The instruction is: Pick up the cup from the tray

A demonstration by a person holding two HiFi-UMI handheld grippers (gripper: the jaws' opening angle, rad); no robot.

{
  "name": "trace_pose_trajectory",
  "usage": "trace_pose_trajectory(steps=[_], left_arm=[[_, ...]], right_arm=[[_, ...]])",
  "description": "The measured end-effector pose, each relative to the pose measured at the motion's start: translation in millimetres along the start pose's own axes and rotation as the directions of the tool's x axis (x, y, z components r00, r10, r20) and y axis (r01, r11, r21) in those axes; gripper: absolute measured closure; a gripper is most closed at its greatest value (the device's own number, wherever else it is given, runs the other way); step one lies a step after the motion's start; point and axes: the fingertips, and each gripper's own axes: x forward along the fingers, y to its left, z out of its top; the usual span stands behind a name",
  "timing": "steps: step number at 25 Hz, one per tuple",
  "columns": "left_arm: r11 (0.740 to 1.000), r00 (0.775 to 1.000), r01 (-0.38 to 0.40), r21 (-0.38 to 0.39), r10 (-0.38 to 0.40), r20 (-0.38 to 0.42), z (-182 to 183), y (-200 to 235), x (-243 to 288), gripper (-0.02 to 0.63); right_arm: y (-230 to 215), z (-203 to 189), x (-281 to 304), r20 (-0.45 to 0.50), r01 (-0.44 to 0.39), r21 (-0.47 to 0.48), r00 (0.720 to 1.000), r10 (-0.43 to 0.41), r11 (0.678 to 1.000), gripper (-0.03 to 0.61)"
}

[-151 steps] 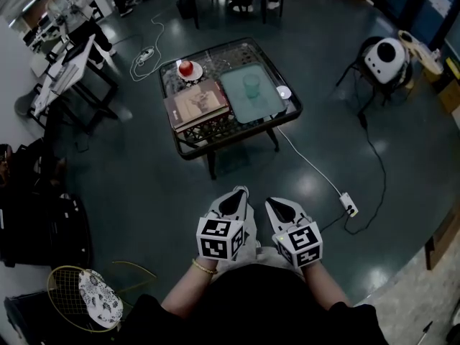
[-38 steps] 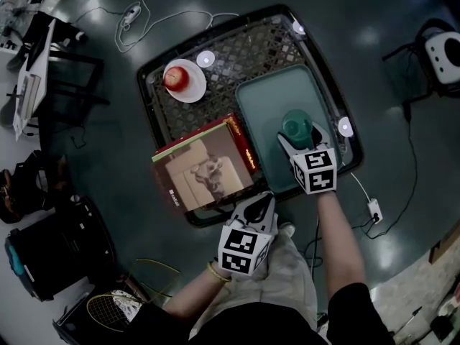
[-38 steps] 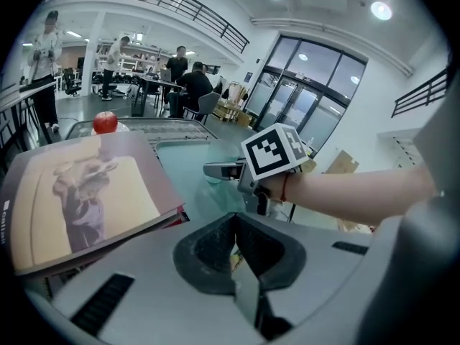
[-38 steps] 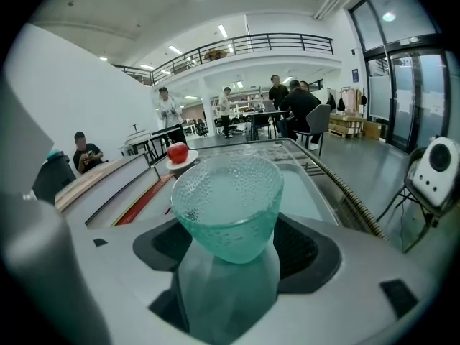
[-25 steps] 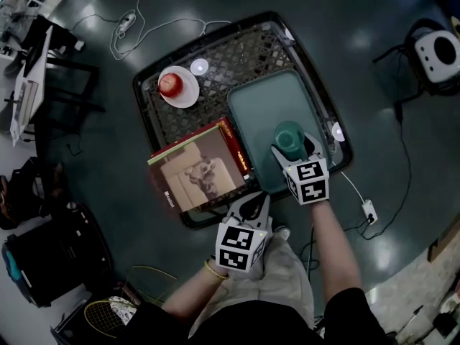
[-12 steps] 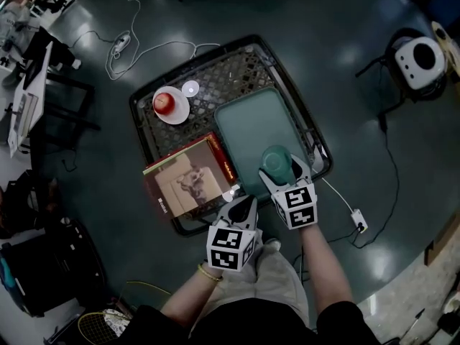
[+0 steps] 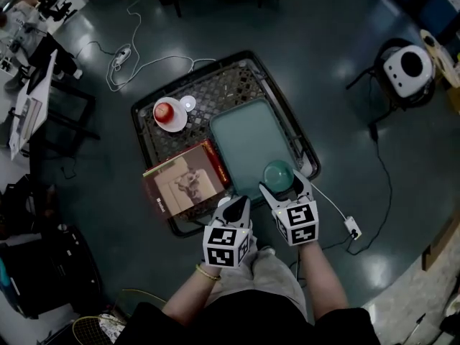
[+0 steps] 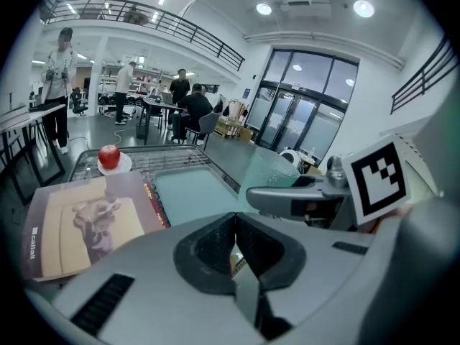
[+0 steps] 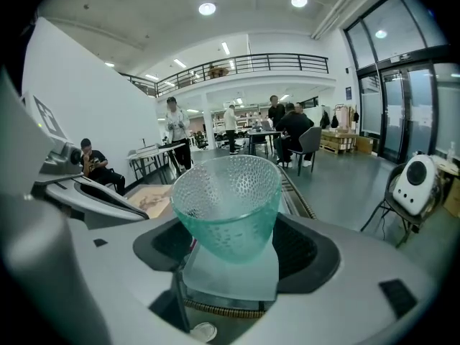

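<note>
A pale green dimpled glass cup (image 9: 226, 203) sits upright between the jaws of my right gripper (image 9: 228, 261), which is shut on it. In the head view the cup (image 7: 279, 172) hangs over the table's near right corner, off the teal tray (image 7: 248, 141), with the right gripper (image 7: 285, 186) just behind it. My left gripper (image 7: 233, 210) is held near the table's front edge, jaws shut with nothing between them. From the left gripper view the cup (image 8: 277, 169) shows at the right above the tray (image 8: 190, 191).
A low black mesh table (image 7: 215, 92) carries a book (image 7: 185, 185) at the front left and a red apple on a white saucer (image 7: 167, 113) at the back left. A white cable with a power strip (image 7: 351, 227) lies on the floor at right. A white device (image 7: 406, 67) sits on a stool.
My right gripper has lifted the cup off the tray and drawn it back toward me, past the tray's near edge. The left gripper stays shut near the table front.
</note>
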Motion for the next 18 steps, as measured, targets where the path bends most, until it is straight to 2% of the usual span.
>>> trace_pose_trajectory(steps=[11, 18], left_arm=[[0.999, 0.999, 0.002, 0.036, -0.003, 0.04, 22.1, -16.9, -7.4, 0.604], [0.999, 0.999, 0.002, 0.052, -0.004, 0.048, 28.1, -24.3, -15.6, 0.604]], right_arm=[[7.0, 10.1, -53.3, 0.035, 0.013, 0.015, 0.999, -0.013, 1.0, 0.23], [13.4, 16.3, -66.8, 0.049, 0.012, -0.015, 0.999, -0.011, 1.0, 0.23]])
